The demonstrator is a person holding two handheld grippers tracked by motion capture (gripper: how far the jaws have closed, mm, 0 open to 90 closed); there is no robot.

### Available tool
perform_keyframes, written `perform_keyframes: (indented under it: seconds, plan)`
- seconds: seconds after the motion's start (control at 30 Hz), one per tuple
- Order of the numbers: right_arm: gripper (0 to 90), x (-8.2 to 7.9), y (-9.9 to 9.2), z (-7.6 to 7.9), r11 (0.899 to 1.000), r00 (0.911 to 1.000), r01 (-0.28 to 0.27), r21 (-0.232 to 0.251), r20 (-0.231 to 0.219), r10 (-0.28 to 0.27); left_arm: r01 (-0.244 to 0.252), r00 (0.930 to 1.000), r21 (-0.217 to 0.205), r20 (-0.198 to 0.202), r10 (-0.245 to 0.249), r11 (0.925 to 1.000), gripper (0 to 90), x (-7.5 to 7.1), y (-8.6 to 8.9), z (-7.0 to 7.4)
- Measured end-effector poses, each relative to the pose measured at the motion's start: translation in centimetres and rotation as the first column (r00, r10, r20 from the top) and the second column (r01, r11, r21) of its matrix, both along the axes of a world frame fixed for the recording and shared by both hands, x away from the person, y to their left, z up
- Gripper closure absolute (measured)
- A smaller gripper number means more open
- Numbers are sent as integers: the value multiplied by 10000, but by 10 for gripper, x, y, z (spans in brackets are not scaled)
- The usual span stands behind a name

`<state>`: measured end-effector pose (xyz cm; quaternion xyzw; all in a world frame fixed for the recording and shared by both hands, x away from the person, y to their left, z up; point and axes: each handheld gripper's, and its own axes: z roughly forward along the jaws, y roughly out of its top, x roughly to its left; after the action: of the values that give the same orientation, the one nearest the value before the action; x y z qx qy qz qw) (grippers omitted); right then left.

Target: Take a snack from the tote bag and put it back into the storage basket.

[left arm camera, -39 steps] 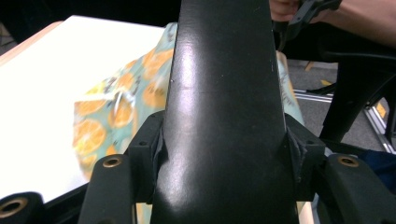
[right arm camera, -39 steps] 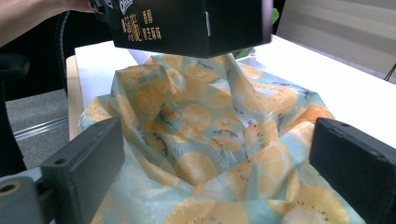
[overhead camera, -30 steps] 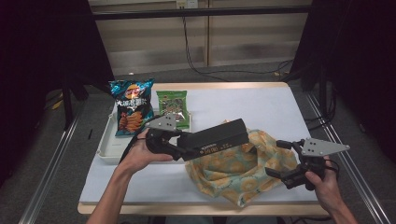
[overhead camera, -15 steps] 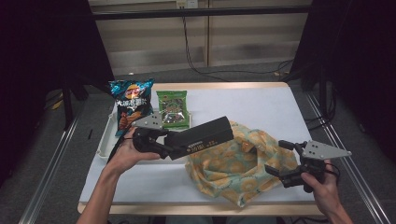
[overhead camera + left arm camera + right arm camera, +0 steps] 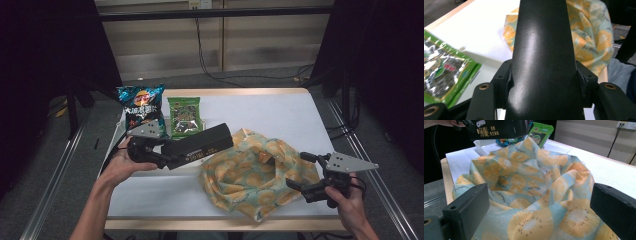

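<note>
At far left of the counter (image 5: 280,107) stand a blue chip bag (image 5: 141,102) and a green snack packet (image 5: 184,115). The left gripper (image 5: 167,155) is clamped on one end of a long black Oreo box (image 5: 200,145), pads pressing both sides; the box is held clear of the counter, its far end over the edge of the fruit-print cloth bag (image 5: 255,175). The bag lies crumpled right of centre. The right gripper (image 5: 296,172), jaws apart and empty, sits just beside the bag's right edge.

both grippers, left gripper (image 5: 167,151) and right gripper (image 5: 299,171), are black with grey triangular plates on top; brass-coloured screws in the jaw links.
</note>
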<state>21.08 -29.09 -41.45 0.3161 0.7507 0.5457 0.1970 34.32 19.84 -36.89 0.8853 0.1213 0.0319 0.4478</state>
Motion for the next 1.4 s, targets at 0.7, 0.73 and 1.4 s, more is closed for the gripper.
perform_keyframes:
  seconds: [0.7,0.73,1.4]
  plan:
    - [18,0,-3,0,10000,10000,-19,-31,-89,19,-742,9970,889,-149,758,9933,429,27,45,-22]
    - [18,0,-3,0,10000,10000,-8,-24,-79,8,-715,9972,895,-150,731,9934,430,27,47,-24]
    - [18,0,-3,1,10000,9999,-18,-68,-100,17,-1076,9931,1339,-314,1128,9851,429,38,63,-51]
